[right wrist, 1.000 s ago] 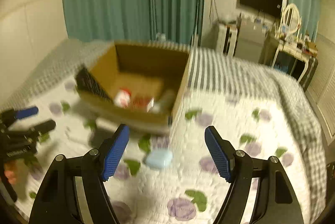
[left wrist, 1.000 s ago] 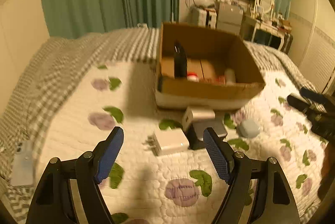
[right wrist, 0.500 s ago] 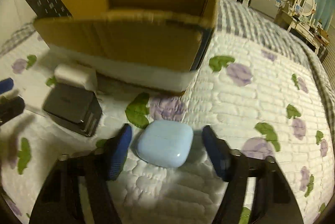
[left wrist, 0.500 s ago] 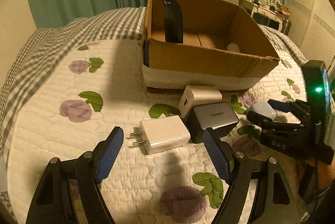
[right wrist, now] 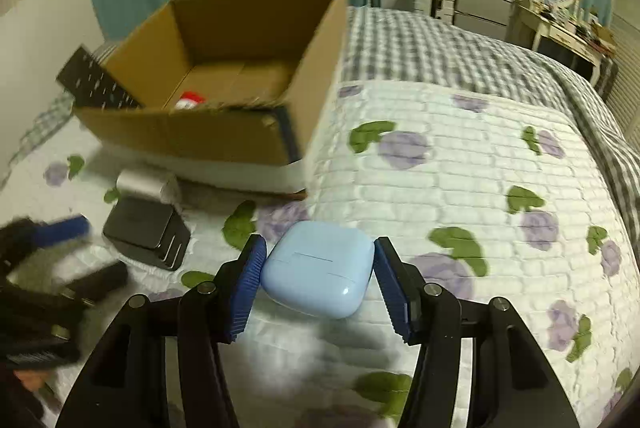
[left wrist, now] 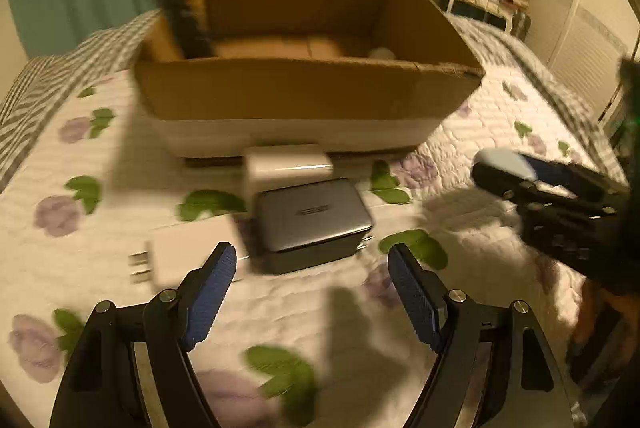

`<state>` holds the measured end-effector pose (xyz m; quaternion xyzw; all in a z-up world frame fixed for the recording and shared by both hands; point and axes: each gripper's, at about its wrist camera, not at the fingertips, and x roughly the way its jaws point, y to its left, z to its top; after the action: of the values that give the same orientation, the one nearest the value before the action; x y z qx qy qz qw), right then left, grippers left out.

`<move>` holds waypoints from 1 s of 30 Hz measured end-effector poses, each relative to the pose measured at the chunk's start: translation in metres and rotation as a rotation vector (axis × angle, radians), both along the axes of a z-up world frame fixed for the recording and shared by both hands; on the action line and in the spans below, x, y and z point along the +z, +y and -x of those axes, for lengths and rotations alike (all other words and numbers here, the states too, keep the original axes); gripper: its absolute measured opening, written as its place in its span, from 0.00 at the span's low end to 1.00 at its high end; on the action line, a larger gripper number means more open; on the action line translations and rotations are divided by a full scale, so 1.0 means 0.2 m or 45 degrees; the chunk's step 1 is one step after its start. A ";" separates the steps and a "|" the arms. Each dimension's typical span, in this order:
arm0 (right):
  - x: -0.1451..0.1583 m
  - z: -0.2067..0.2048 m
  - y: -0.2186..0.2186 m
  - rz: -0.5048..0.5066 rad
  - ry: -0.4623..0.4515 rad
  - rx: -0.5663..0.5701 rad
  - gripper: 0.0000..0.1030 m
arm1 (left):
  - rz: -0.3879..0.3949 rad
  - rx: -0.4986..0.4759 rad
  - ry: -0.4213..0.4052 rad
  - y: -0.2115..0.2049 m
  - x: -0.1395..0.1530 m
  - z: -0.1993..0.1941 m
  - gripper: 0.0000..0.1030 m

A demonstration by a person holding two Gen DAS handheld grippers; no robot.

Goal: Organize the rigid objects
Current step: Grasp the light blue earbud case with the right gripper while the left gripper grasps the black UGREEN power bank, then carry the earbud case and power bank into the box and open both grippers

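Right wrist view: right tongs (right wrist: 318, 274) clamp the blue earbud case (right wrist: 318, 274), ready for the cardboard box (right wrist: 224, 132); left tongs (left wrist: 310, 294) gape empty over the grey charger (left wrist: 312, 220).

Between the ribbed blue pads (right wrist: 245, 286), the earbud case (right wrist: 318, 274) looks smooth, glossy plastic; ahead, a matt cardboard box (right wrist: 224, 132) sits on quilted cloth bedding (right wrist: 460, 188).

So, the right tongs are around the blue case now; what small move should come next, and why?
Probably carry the blue case up and toward the cardboard box. The right tongs grip it on both sides, and it appears raised off the quilt, so the grasp looks done. The left tongs are open and hold nothing.
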<state>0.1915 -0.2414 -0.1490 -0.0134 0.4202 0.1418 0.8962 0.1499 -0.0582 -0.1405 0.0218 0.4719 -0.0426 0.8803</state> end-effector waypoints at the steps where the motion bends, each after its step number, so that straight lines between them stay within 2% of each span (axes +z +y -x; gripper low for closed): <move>1: 0.01 0.00 -0.02 -0.006 -0.003 -0.010 0.53 | -0.028 0.003 0.000 -0.03 -0.02 -0.02 0.79; 2: 0.02 0.00 -0.04 -0.012 -0.006 -0.016 0.54 | -0.062 0.026 -0.001 -0.05 -0.05 -0.06 0.79; 7: 0.03 0.01 -0.08 -0.033 -0.015 -0.037 0.53 | -0.084 0.129 0.026 -0.08 -0.12 -0.15 0.79; 9: 0.02 0.00 -0.10 -0.049 -0.009 -0.041 0.53 | -0.096 0.131 0.025 -0.09 -0.13 -0.17 0.78; 12: 0.01 -0.02 -0.11 -0.063 -0.001 -0.040 0.53 | -0.108 0.131 0.027 -0.10 -0.14 -0.18 0.75; 14: 0.01 -0.01 -0.11 -0.069 -0.003 -0.035 0.53 | -0.113 0.144 0.017 -0.09 -0.12 -0.17 0.67; 15: 0.02 0.00 -0.11 -0.070 -0.006 -0.032 0.53 | -0.104 0.143 0.022 -0.08 -0.12 -0.16 0.67; 24: 0.14 0.09 -0.14 -0.081 -0.054 -0.026 0.53 | -0.045 0.140 0.043 -0.08 0.00 -0.03 0.67; 30: 0.30 0.20 -0.16 -0.090 -0.113 -0.007 0.53 | -0.018 0.126 -0.032 -0.10 0.20 0.08 0.67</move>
<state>0.1516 -0.2726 -0.0898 0.0130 0.3747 0.1535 0.9143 0.1334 -0.0773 -0.1003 0.0051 0.4617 0.0044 0.8870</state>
